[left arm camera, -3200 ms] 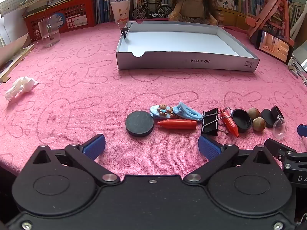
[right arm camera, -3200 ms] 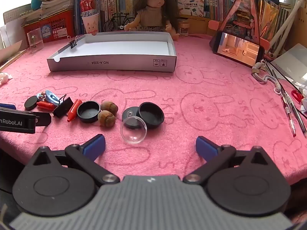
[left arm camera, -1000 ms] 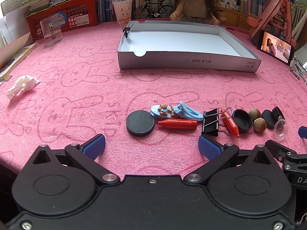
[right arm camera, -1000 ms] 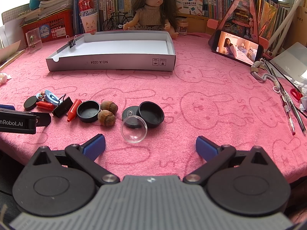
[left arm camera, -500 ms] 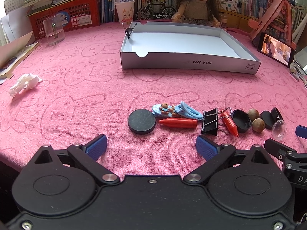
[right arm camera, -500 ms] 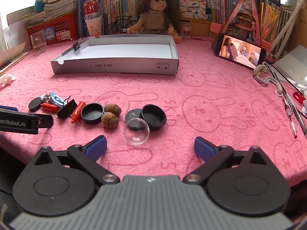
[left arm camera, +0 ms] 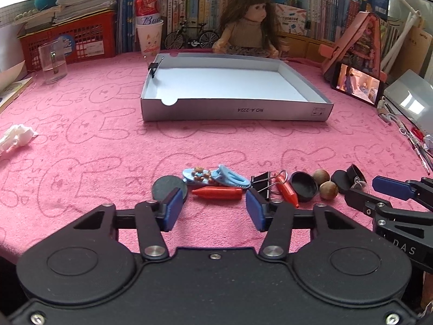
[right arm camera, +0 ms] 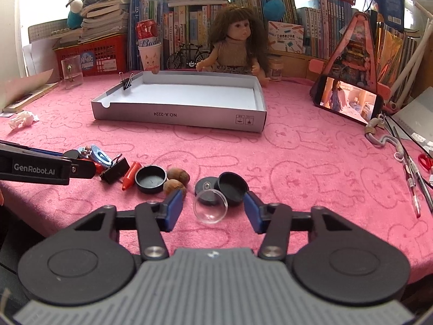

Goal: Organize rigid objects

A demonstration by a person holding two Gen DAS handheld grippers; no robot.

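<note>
A row of small objects lies on the pink cloth: a black disc, blue toy slippers, a red crayon, a black binder clip, a second red crayon, a black cap and two nuts. My left gripper is open, its pads just short of the first crayon. My right gripper is open around a clear dome lid, in front of a black disc and a black cap. An empty white box stands behind.
A doll, books, a red basket and a paper cup line the back. A glass and a crumpled tissue are at left. A phone on a stand, pens and a cord lie at right.
Both grippers have moved forward toward the row and their jaws have narrowed. The left now frames the red crayon, the right frames the clear dome lid. No object has moved.
</note>
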